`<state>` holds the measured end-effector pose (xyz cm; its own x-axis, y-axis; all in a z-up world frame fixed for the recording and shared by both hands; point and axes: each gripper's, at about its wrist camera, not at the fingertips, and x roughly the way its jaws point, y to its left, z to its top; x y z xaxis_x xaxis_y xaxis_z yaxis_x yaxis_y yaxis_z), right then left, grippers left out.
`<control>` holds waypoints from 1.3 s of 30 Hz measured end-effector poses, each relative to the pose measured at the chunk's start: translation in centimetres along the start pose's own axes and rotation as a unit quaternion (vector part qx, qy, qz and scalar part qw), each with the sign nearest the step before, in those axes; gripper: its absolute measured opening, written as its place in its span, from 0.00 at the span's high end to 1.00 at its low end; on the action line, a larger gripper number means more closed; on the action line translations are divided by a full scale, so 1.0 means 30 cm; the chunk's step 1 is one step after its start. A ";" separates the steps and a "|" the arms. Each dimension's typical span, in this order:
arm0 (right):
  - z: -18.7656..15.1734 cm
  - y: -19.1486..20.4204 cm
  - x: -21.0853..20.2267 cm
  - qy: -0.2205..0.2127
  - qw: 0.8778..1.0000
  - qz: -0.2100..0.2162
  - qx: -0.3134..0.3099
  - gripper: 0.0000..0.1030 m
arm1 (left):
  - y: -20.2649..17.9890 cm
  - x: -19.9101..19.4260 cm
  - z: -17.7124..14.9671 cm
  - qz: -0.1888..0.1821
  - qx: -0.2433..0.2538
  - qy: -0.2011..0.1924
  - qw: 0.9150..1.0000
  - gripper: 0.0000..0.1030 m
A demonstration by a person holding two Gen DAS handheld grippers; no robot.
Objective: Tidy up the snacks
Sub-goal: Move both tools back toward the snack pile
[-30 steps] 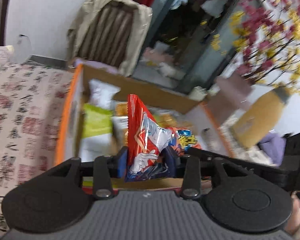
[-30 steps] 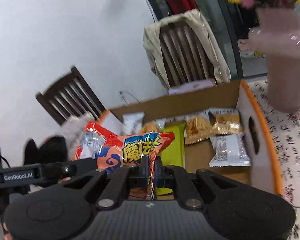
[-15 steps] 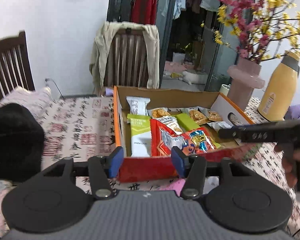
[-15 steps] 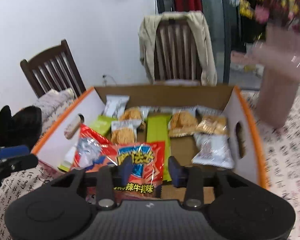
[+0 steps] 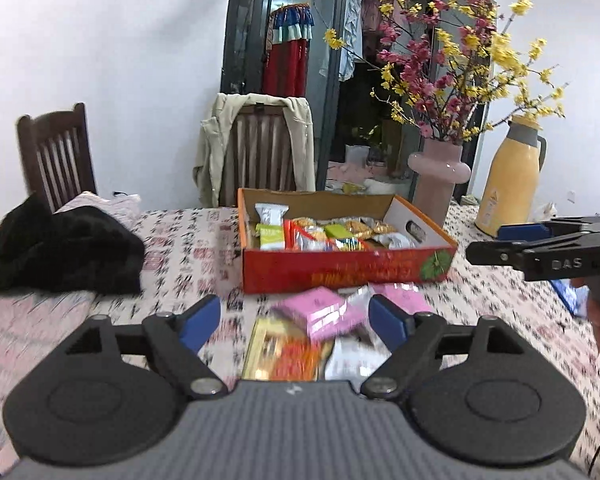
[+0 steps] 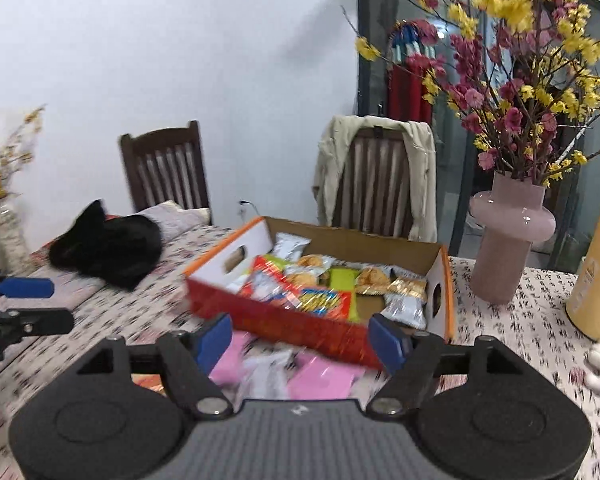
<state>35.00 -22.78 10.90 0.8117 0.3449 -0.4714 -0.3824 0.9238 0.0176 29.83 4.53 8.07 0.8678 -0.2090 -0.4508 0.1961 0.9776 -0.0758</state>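
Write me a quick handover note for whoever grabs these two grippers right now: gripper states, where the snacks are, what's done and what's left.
Left hand-held gripper: open, nothing between the fingers; its jaws have just been opening.
Right hand-held gripper: open and empty too, its jaws have also just been opening.
Cardboard box: on the patterned tablecloth, already holding the red chip bag, green bars and several small packets.
Done: the red chip bag lies inside the box.
Left: loose snacks on the table in front of the box, including the pink packets and an orange-yellow packet. They are blurred, so count them yourself. Probably pick one of these next.
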 end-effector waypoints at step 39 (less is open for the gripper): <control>-0.487 0.116 -0.268 0.055 0.996 -0.014 0.065 0.17 | -0.008 -0.136 -0.276 0.040 -0.027 0.038 0.998 0.10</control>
<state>20.67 -24.76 1.86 0.7658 0.3043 -0.5666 -0.2936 0.9492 0.1129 22.46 5.34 2.58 0.8417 -0.1295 -0.5242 0.1008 0.9914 -0.0832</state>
